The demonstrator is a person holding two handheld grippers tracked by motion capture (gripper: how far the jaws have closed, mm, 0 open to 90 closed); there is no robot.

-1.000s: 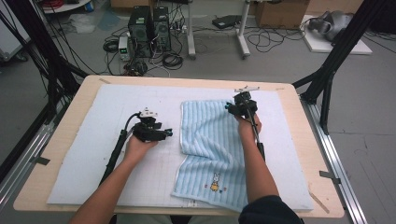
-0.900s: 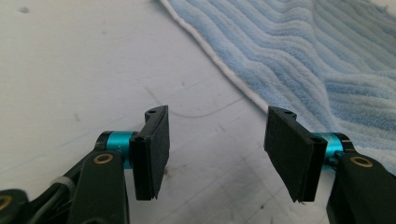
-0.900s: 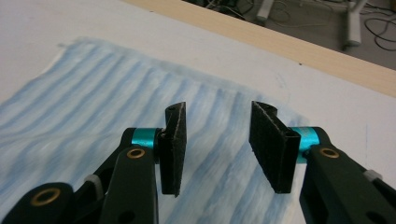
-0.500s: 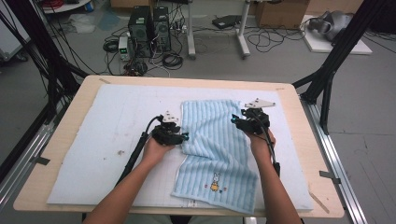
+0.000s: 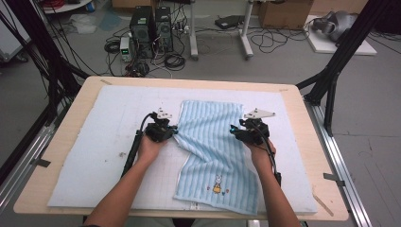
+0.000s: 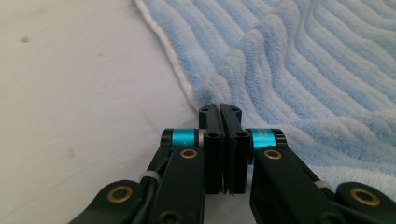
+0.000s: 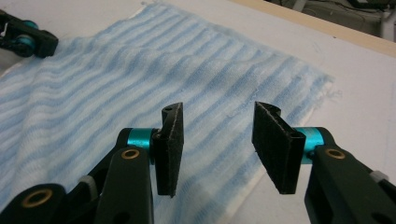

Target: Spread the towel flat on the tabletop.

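Left claw [image 6: 219,108] at towel's [image 5: 213,146] left edge, jaws pressed together; whether cloth sits pinched between them hard to tell. Towel mid-worktop [image 5: 288,94], left side rumpled. Right claw [image 7: 217,121] over towel's right edge, jaws apart, gripping nothing.

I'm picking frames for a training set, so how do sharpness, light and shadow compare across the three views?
High view: even, soft light, faint shadows, slightly soft detail; the blue towel reads clearly. Left gripper view: the left gripper and nearby pile are sharp, the far stripes blur a little. Right gripper view: the right gripper pads are crisp, the towel's far edge softer; no glare anywhere.
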